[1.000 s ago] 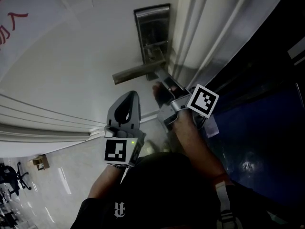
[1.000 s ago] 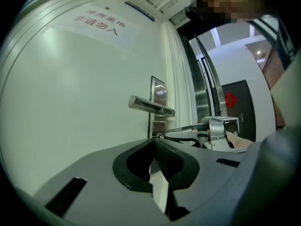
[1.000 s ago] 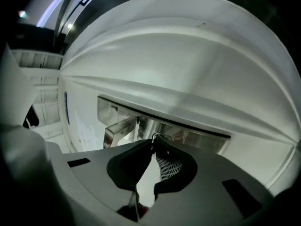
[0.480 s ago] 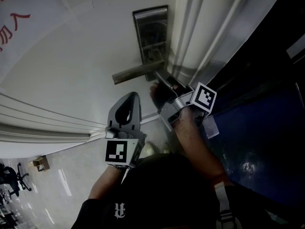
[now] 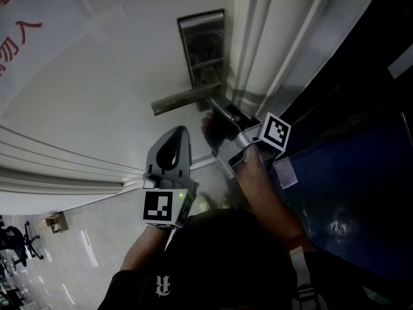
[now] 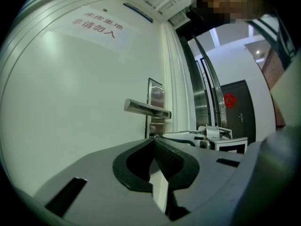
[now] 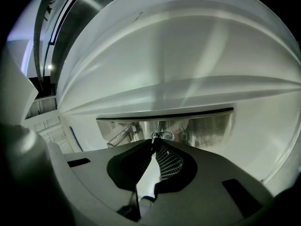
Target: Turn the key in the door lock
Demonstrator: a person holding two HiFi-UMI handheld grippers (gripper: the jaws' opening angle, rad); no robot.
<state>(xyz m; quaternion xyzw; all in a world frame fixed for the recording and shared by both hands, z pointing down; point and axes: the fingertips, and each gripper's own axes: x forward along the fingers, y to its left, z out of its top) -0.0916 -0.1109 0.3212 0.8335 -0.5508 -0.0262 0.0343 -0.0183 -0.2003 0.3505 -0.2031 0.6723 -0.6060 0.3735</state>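
A steel lock plate (image 5: 201,44) with a lever handle (image 5: 184,98) sits on the white door (image 5: 97,76). My right gripper (image 5: 216,107) reaches the plate just below the lever. In the right gripper view its jaws (image 7: 154,143) are shut on the key, whose small ring (image 7: 162,135) shows at the tips against the lock plate (image 7: 202,126). My left gripper (image 5: 179,132) hangs shut and empty, left of the lock and off the door. The left gripper view looks past its shut jaws (image 6: 152,140) at the lever handle (image 6: 146,108) and the right gripper (image 6: 188,136).
A paper sign with red characters (image 5: 19,28) is taped to the door. Ridged door-frame mouldings (image 5: 277,50) run right of the lock, with a dark opening (image 5: 368,141) beyond. Tiled floor with office chairs (image 5: 14,237) shows at the lower left.
The right gripper has rolled about the lock with the key pinched; the lock plate has swung level in its view. The left gripper has only drifted slightly.
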